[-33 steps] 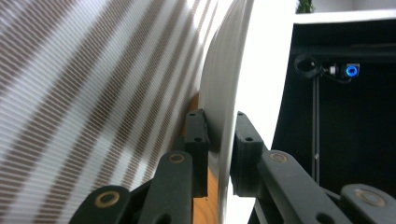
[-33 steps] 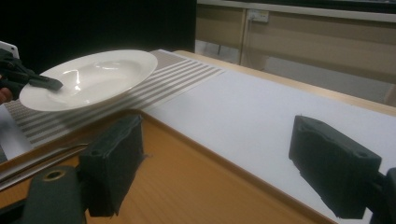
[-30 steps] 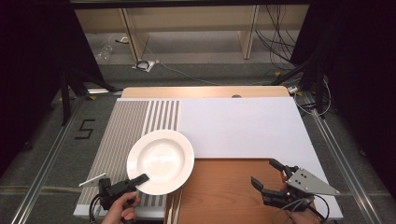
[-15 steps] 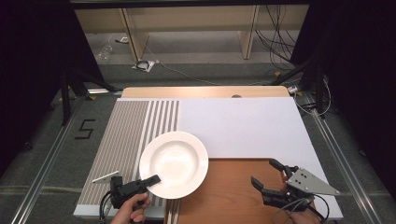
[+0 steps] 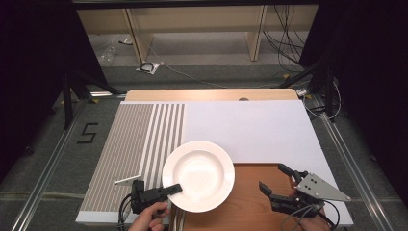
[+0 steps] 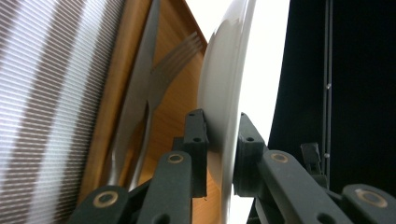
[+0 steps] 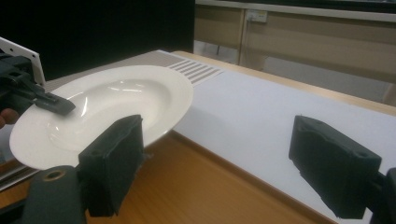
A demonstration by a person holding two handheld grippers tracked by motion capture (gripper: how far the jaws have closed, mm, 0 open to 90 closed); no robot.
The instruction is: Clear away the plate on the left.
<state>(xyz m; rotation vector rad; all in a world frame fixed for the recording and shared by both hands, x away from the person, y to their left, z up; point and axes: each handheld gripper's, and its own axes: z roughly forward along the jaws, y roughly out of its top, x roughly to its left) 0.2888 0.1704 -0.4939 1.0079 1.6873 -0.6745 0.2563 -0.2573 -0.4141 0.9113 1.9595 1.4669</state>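
Setting: a dim room is surrounding a worktop [image 5: 269,130] that is carrying a striped mat [image 5: 130,144] on the left, a white sheet across the middle and bare wood at the near edge

Plate: a white deep plate [image 5: 198,175] is sitting near the front of the worktop, straddling the striped mat, the white sheet and the wood; the right gripper view is showing it tilted, its far rim hanging above the wood

Left hand-held gripper: the left hand-held gripper [image 5: 169,189] is clenching the plate's near-left rim, one jaw over the lip and one under it; the left gripper view is showing the rim [image 6: 223,140] pinched edge-on between the pads

Cutlery: a knife [image 6: 135,107] and a fork [image 6: 163,79] are lying on the wood under the lifted plate, as the left gripper view is showing them

Right hand-held gripper: the right hand-held gripper [image 5: 281,185] is waiting over the wood at the right with its jaws spread wide and nothing between them

Key relation: the plate is lying to the left of the right hand-held gripper, with bare wood between; the left hand is already gripping it, so the left is plainly the nearer

Judgement: the plate is looking like it is being carried rightward towards the wood, and the setting-down is depending on the rim clearing the cutlery beneath
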